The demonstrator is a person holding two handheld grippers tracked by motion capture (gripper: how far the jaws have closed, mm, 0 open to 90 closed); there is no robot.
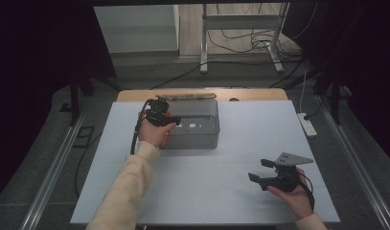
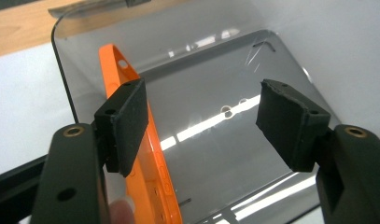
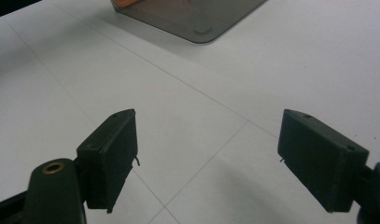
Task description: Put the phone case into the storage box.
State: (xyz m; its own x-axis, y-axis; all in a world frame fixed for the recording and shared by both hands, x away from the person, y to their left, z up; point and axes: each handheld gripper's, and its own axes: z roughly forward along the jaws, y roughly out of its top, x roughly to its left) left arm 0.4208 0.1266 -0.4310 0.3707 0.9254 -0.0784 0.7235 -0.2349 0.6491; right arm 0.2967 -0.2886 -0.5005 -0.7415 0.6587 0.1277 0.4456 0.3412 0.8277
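Note:
A smoky grey see-through box (image 1: pixel 195 136) sits on the white table toward the back. Inside it a thin orange frame with small holes (image 2: pixel 114 65) stands on edge along the left wall. My left gripper (image 1: pixel 158 114) hangs over the box's left end, pointing down into it. In the left gripper view its jaws (image 2: pixel 204 100) stand apart; the left pad is beside the orange frame and the right pad is well clear of it. My right gripper (image 1: pixel 258 170) rests low at the front right, open (image 3: pixel 208 126) over bare table. A corner of the box (image 3: pixel 192 18) lies far ahead of it.
The white board (image 1: pixel 231 191) covers a wooden table whose edge shows at the back (image 1: pixel 135 95). A white power strip (image 1: pixel 307 124) lies off the right edge. Metal stand legs and cables (image 1: pixel 240 43) are on the floor behind.

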